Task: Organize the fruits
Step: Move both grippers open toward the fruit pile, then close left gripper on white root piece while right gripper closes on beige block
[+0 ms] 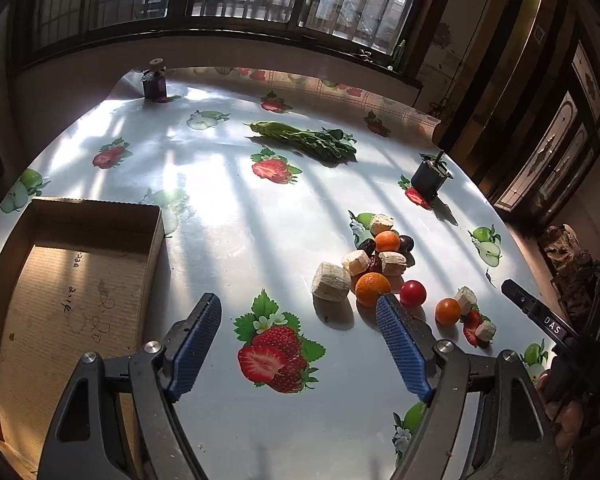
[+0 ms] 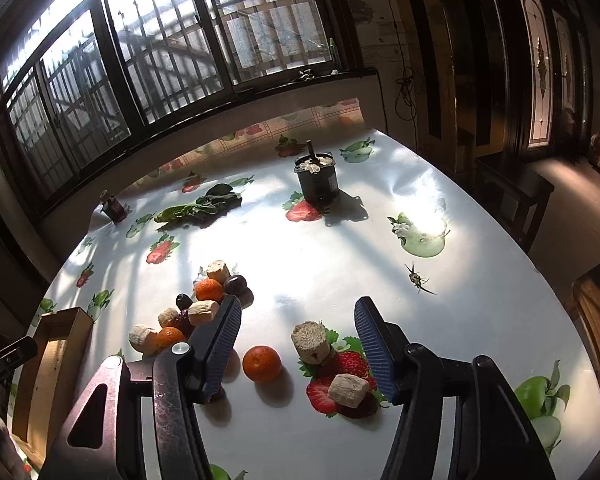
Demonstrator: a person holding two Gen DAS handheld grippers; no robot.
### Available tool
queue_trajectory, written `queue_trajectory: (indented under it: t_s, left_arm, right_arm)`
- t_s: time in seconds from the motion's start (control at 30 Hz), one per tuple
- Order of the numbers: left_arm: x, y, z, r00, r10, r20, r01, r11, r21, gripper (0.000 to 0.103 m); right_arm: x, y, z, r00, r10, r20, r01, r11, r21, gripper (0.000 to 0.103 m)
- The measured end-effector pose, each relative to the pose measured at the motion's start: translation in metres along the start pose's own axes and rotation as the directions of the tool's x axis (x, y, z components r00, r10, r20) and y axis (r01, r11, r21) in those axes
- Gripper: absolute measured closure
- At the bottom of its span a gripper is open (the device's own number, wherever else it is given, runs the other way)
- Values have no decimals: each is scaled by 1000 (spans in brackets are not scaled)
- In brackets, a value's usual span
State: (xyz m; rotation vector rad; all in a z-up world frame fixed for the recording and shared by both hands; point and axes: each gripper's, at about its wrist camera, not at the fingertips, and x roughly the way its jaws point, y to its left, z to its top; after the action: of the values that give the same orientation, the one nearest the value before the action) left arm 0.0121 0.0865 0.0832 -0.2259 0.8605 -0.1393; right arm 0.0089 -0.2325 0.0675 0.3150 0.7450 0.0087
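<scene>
Both grippers are wide apart and holding nothing. Left gripper [image 1: 300,320] hangs over the surface [image 1: 260,208], fruit pile [image 1: 374,264] at its 1 o'clock, cardboard box [image 1: 76,280] at 9. Right gripper [image 2: 298,330] straddles an orange [image 2: 262,363].

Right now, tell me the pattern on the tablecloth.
The tablecloth is glossy white, printed with strawberries and green apples; the left wrist view shows it best.
</scene>
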Motion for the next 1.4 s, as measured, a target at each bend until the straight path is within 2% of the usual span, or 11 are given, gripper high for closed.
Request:
queue_trajectory:
  t_s: [0.17,0.23,0.37,0.5,0.63,0.9,0.97,1.0,1.03,1.23,1.4]
  left_arm:
    - [51,-11,7,998,-37,-48,35,998,-48,32]
    - [68,-13,11,998,-29,-60,26,998,-52,42]
    - [87,-14,11,997,-30,-69,27,998,-49,44]
    - [96,-12,8,996,-35,-87,33,999,-19,44]
    - [100,-11,5,993,-76,-93,76,997,-2,43]
    - [102,-21,1,995,-60,-80,66,995,73,44]
    - [104,-21,1,994,-73,-83,79,994,73,53]
    - [105,-21,1,993,-69,-93,77,994,79,68]
    - [105,-21,1,993,-66,-98,75,993,86,70]
    - [99,-24,-4,993,-44,-109,55,993,104,70]
    - [86,-17,1,996,-65,-64,69,996,61,70]
  right_arm:
    - [20,-33,-19,999,-12,-35,15,996,93,56]
    - [25,-34,-23,997,-3,-72,10,995,102,56]
    - [20,-18,-28,997,-54,-49,55,998,14,56]
    - [23,-8,-37,991,-107,-74,103,993,-55,56]
    - [28,0,-41,983,-157,-90,147,983,-109,56]
    - [35,3,-45,974,-192,-119,174,974,-142,56]
    - [34,6,-46,973,-200,-115,181,971,-156,58]
    - [35,7,-47,972,-203,-114,184,970,-161,63]
    - [34,8,-47,971,-210,-113,189,968,-168,68]
    - [33,6,-48,973,-205,-109,186,969,-163,71]
    - [23,-1,-42,982,-174,-69,167,981,-101,72]
